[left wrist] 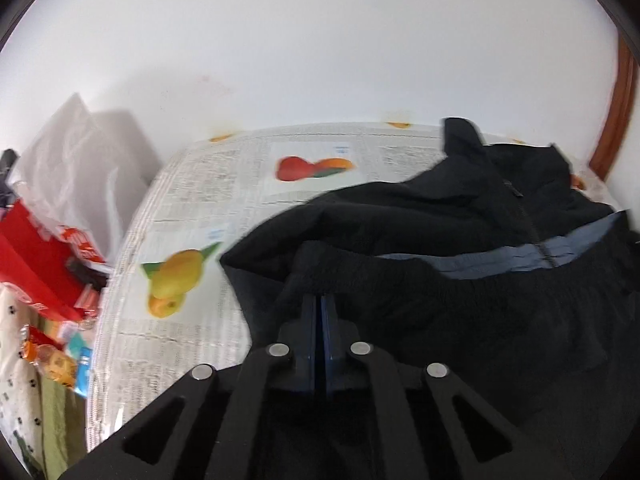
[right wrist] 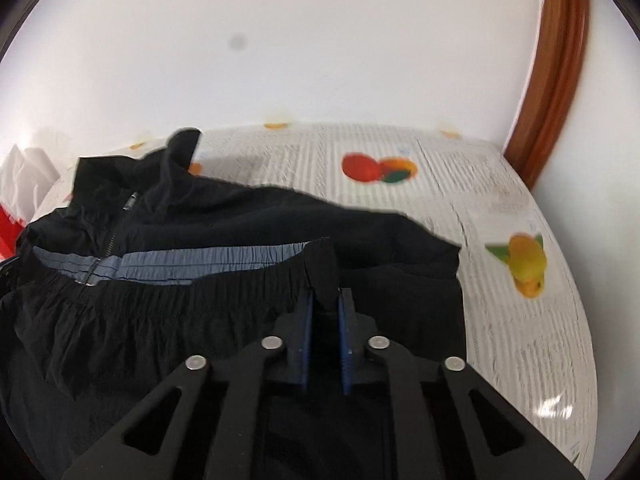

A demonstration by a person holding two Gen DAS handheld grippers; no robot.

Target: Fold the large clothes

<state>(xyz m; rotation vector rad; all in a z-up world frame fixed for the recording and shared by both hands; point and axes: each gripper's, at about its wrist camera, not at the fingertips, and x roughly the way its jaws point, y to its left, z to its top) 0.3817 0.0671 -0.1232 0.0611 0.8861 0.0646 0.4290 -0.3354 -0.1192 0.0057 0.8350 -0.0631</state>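
I held the black jacket (right wrist: pixel 224 216) by its elastic hem (right wrist: pixel 168 292) over the fruit-print tablecloth (right wrist: pixel 500 208). My left gripper (left wrist: pixel 320 304) was clamped tight on the hem's left end; my right gripper (right wrist: pixel 327 300) pinched a fold of hem between slightly parted pads. The collar (left wrist: pixel 464 136) lay toward the white wall (left wrist: pixel 320 40).

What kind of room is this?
Probably a room at home: a table with a fruit-print cover against a white wall, a black jacket on it, snack packets beside.
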